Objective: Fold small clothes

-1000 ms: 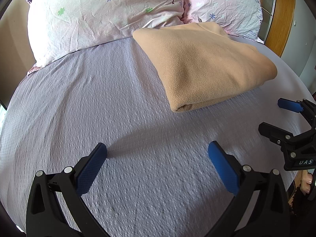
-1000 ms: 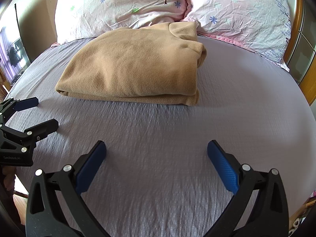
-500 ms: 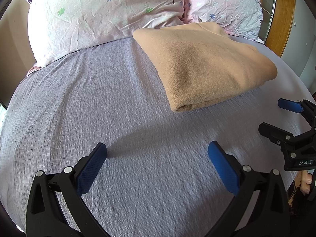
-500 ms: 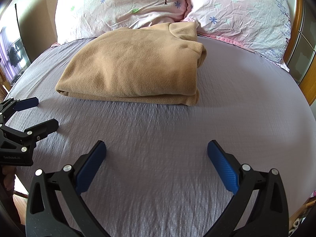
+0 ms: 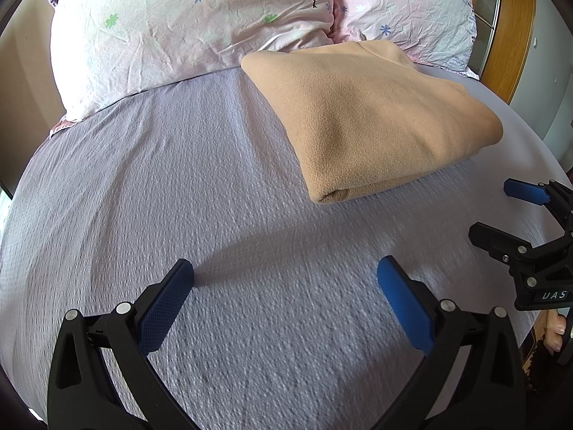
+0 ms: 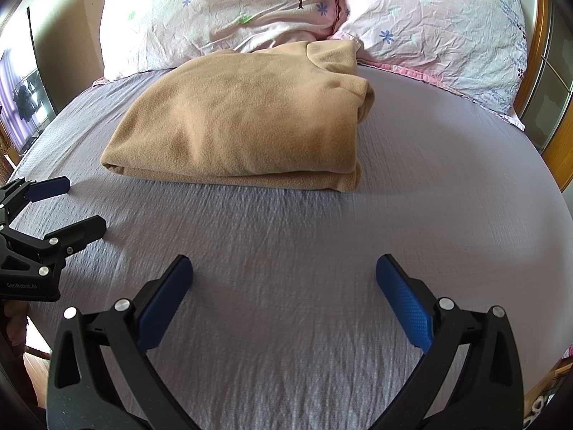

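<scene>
A tan fleece garment (image 5: 376,118) lies folded into a thick rectangle on the lilac bed sheet (image 5: 186,186), close to the pillows; it also shows in the right wrist view (image 6: 243,122). My left gripper (image 5: 284,279) is open and empty, low over the sheet, short of the garment and to its left. My right gripper (image 6: 284,279) is open and empty, over the sheet in front of the garment. Each gripper shows at the edge of the other's view: the right one (image 5: 497,211) and the left one (image 6: 77,204).
Two pink flowered pillows (image 5: 200,21) (image 5: 404,7) lie at the head of the bed behind the garment. A wooden headboard or frame (image 5: 515,28) stands at the far right. The bed edge falls away at the right (image 6: 551,369).
</scene>
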A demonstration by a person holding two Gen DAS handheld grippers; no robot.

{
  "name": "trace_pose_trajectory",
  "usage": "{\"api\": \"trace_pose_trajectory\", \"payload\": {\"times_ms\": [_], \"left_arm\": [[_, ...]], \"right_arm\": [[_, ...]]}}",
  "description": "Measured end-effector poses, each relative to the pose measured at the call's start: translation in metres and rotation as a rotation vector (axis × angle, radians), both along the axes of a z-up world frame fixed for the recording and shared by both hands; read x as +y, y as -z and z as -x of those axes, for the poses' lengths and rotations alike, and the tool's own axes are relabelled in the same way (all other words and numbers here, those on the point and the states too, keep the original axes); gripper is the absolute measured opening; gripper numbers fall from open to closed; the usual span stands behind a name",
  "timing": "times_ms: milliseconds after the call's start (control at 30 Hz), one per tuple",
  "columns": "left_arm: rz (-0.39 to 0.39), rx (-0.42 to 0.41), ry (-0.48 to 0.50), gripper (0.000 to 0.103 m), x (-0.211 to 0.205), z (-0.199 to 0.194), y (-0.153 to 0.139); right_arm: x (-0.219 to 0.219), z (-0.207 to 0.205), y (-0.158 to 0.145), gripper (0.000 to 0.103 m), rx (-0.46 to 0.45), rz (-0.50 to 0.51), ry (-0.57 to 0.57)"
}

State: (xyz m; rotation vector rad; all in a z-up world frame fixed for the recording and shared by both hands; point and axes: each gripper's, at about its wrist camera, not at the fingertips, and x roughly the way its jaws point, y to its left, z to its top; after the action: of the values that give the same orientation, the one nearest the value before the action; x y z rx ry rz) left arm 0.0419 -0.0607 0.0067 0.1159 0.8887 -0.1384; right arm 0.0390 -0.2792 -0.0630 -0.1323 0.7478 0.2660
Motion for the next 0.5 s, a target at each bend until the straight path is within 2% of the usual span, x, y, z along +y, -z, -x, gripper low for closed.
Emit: {"api": "trace_pose_trajectory", "payload": {"times_ms": [500], "left_arm": [[0.001, 0.001, -0.002, 0.102, 0.0002, -0.0011, 0.0008]], "right_arm": [[0.0002, 0.0001, -0.0002, 0.101, 0.000, -0.001, 0.002]]}}
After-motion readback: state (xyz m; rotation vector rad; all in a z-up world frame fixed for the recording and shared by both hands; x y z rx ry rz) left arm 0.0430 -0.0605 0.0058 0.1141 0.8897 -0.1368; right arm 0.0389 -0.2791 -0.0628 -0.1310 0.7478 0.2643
